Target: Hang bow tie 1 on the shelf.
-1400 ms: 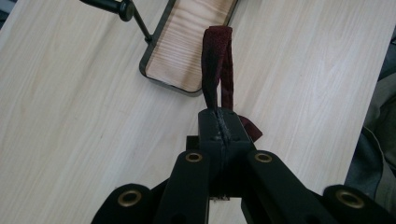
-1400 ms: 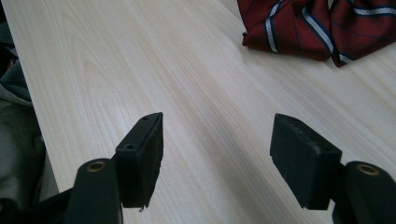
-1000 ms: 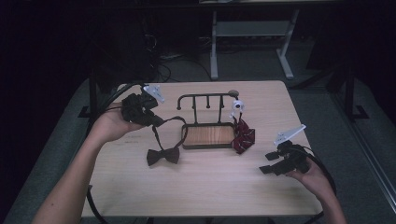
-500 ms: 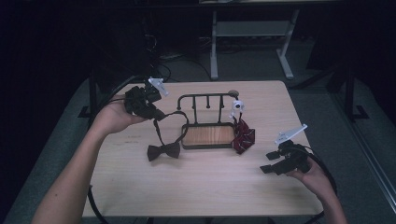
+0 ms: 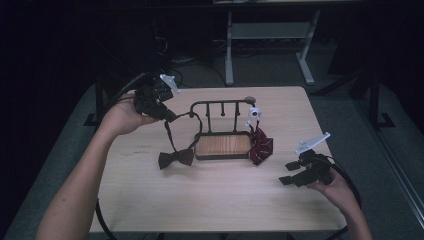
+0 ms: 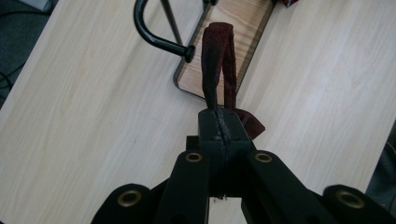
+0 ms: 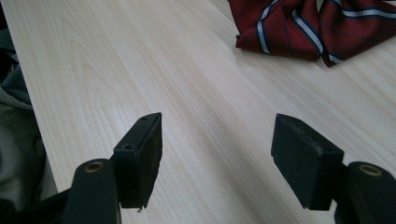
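The left gripper is pinched tight on the strap of the dark bow tie, whose bow lies on the table just left of the rack. It is not hung on the rack yet. The right gripper waits with jaws wide apart and empty, well right of the rack, near the striped bow tie.

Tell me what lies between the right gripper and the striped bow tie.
Bare tabletop alone separates the open right gripper from the striped bow tie, as the right gripper view shows.

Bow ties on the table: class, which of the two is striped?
The red bow tie at the right end of the rack: it carries pale stripes. The dark bow tie, its strap held by the left gripper, is plain.
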The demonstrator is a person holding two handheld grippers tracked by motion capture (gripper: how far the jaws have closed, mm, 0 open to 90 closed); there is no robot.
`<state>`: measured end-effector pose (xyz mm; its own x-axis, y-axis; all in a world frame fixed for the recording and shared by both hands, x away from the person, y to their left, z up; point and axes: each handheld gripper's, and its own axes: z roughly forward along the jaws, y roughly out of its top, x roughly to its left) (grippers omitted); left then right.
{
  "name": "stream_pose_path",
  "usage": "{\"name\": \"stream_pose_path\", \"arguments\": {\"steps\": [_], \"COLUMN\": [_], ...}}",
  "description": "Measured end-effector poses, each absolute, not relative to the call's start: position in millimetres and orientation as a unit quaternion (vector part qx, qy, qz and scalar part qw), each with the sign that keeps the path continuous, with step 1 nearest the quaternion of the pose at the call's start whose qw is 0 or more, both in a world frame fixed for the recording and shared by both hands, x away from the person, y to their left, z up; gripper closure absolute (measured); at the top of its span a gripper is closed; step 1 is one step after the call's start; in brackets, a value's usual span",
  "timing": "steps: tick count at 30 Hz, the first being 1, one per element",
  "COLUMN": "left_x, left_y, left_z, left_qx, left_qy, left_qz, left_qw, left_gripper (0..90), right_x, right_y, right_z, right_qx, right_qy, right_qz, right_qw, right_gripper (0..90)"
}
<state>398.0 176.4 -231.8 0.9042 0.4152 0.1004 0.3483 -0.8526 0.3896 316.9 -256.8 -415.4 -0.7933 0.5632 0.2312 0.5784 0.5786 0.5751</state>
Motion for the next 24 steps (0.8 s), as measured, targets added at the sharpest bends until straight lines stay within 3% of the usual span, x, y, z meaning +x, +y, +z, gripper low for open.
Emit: {"name": "stream_pose_path", "arguments": {"steps": [24], "left_x": [427.9], "left_y": [180.2], "left_z": [-241.0], "left_qx": [0.951], "left_qy": [0.246], "left_qz": [0.096], "left_qw": [0.162], "left_gripper": [89.7], "right_x": [315.9], "right_y": [-258.4], "right_z": [-413.0], "right_qx": [-0.322], "right_qy": [-0.886], "right_qz": [-0.333], "right_qw": [0.009], "right_gripper": [33.4]}}
